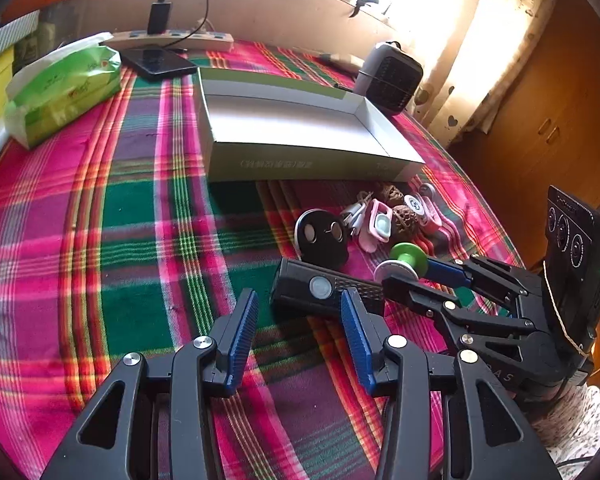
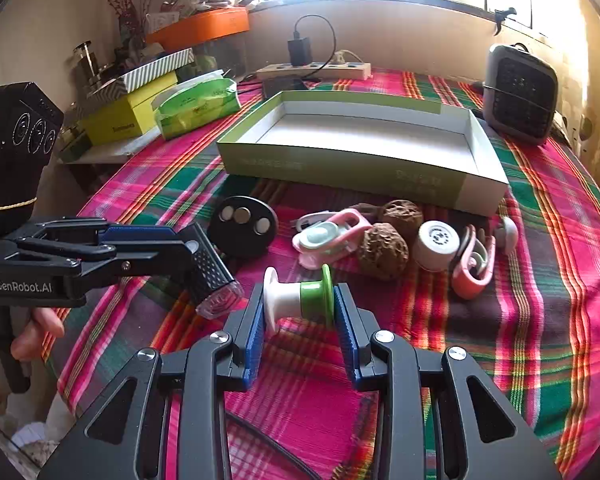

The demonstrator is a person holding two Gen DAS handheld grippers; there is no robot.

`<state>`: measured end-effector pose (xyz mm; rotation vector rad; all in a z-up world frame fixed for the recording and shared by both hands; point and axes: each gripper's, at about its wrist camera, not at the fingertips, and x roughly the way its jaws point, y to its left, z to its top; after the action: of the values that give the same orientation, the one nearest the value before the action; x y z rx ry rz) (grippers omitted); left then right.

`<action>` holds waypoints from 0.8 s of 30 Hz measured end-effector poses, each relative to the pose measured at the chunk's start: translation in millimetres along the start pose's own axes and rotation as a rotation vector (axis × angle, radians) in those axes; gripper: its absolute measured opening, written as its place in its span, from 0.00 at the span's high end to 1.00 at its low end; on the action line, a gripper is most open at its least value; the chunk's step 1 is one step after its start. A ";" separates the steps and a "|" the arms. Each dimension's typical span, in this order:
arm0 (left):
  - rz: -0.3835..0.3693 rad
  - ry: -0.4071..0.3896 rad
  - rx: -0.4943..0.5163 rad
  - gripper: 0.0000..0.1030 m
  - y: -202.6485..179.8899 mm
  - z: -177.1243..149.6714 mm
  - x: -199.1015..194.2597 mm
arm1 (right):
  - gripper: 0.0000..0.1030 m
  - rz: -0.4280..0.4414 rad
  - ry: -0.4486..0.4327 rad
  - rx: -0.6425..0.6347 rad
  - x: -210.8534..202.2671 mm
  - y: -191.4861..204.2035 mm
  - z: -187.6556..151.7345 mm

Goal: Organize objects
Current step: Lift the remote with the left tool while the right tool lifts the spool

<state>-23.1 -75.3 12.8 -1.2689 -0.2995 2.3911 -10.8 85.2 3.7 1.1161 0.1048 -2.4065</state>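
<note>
My right gripper (image 2: 299,312) is shut on a green and white spool (image 2: 300,295), also seen in the left wrist view (image 1: 404,261), held just above the plaid cloth. My left gripper (image 1: 300,320) is open and empty, its fingertips just short of a black flashlight (image 1: 324,289) lying on the cloth; in the right wrist view the left gripper (image 2: 180,246) straddles the flashlight (image 2: 210,270). Beyond lie a round black magnet disc (image 2: 243,227), pink clips (image 2: 332,236), two walnuts (image 2: 382,250), a white cap (image 2: 436,245). An open empty box (image 2: 476,152) stands behind.
A green tissue pack (image 1: 60,92), a phone (image 1: 158,62) and a power strip (image 1: 172,38) lie at the back left. A small grey heater (image 2: 520,92) stands at the back right. Yellow boxes (image 2: 128,120) are stacked on the left.
</note>
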 end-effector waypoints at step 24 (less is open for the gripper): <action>0.050 -0.014 -0.033 0.60 -8.1 -5.0 -8.0 | 0.67 0.086 0.003 -0.061 -8.3 20.2 -7.6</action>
<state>-12.8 -71.8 19.0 -1.2888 -0.3160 2.4479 8.3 72.7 7.4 1.0748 0.1272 -2.3105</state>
